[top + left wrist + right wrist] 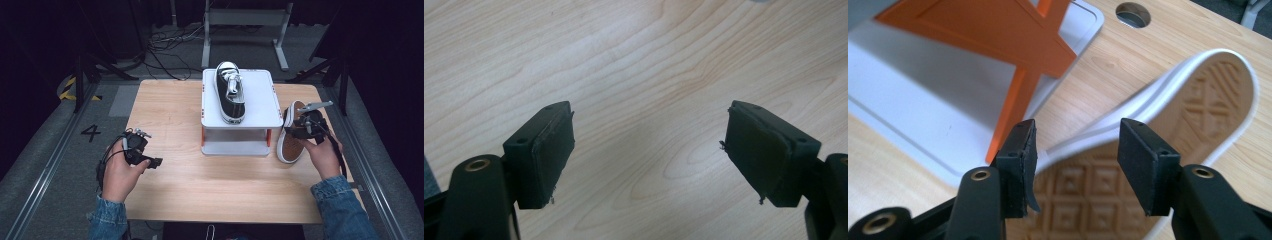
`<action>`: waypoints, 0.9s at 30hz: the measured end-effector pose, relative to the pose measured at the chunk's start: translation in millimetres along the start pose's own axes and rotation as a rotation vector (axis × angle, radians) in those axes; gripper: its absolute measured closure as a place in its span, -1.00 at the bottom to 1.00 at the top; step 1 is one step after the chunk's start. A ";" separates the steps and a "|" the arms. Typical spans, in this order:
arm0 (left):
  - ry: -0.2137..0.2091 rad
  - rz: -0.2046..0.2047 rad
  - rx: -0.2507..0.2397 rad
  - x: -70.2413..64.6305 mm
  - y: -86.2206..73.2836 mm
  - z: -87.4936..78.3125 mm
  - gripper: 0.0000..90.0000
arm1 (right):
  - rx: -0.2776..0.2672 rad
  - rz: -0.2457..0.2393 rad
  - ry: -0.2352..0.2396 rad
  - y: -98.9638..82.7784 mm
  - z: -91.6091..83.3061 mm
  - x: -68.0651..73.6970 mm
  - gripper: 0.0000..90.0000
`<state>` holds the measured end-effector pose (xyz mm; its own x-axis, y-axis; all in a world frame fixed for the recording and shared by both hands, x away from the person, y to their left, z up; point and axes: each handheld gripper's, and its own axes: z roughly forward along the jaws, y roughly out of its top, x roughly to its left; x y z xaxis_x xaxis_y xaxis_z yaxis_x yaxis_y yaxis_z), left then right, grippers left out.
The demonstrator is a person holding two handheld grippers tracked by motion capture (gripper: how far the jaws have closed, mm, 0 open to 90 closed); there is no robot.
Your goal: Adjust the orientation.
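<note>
- The left gripper (pixel 150 162) sits nearest, at the table's (pixel 170 195) left front; in its own view the jaws stand wide apart over bare wood, with nothing between them
- The left hand (pixel 120 175) wraps its handle, and a dark cable loops off the table edge beside it
- On the right, the right hand (pixel 322 155) holds the right gripper (pixel 1075 150) against a tipped shoe (pixel 291 137) that lies on its side with its tan sole facing out, just right of the stand (pixel 260 107)
- In the right gripper view the jaws are apart, straddling the sole's white rim; the left pad overlaps the rim, but no clamp is made, and whether the right pad touches cannot be told
- The rim looks slightly blurred there, so the shoe or the gripper may be in motion
- Risk, as a judgement: the rim is thin and curved, so a bite this shallow could slip off as the jaws close, or the shoe could pivot and drop when lifted
- Risk: the stand's orange leg (pixel 1020 85) is just beside the left jaw; a swing toward it could knock or shove the stand
- Farther back, a second shoe (pixel 229 92), black with a white toe, rests upright on the stand's white top; a jolt to the stand could shift it
- Writing: a "4" (pixel 91 132) is marked on the floor left of the table; no brand or label on either shoe can be read
</note>
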<state>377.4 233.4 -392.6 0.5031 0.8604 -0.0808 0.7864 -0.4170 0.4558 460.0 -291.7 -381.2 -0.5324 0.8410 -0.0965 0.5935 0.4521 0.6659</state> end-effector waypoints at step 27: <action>-0.037 0.057 0.015 -7.0 22.8 15.5 -0.54 | 0.019 0.116 -0.179 -27.5 -19.7 -28.8 0.46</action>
<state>397.4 213.3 -395.3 0.5597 0.8240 -0.0884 0.7614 -0.4692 0.4475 447.1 -334.2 -382.1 -0.3452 0.9263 -0.1509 0.6568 0.3533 0.6662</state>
